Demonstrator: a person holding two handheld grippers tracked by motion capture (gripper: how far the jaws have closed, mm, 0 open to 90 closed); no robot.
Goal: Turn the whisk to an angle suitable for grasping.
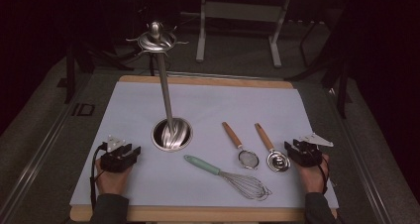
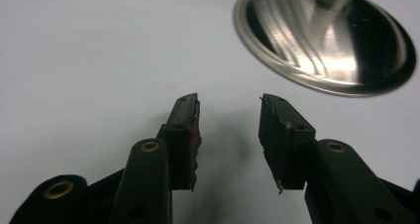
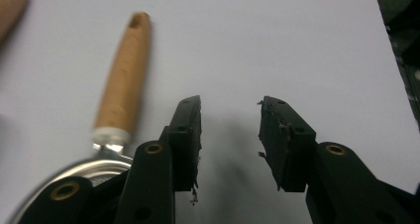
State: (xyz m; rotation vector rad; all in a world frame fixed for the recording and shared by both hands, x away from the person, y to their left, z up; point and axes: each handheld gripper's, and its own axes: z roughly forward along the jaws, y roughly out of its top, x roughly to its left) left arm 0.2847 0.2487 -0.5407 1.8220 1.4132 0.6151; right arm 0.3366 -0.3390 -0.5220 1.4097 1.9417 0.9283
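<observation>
Plainly no readable writing on any utensil. Left tongs [image 1: 130, 150] gaping wide and empty beside the steel stand base [image 1: 172, 134]; right tongs [image 1: 295, 145] likewise wide open, gripping nothing, just right of the wooden-handled scoop [image 1: 271, 149]. Strainer [image 1: 241, 147] and whisk [image 1: 229, 177] on the white-covered counter [image 1: 247, 102] between.

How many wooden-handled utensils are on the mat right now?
2: the small strainer lies right of the stand's base; the measuring scoop lies beside it, just left of the right tongs. None looks hidden.
</observation>
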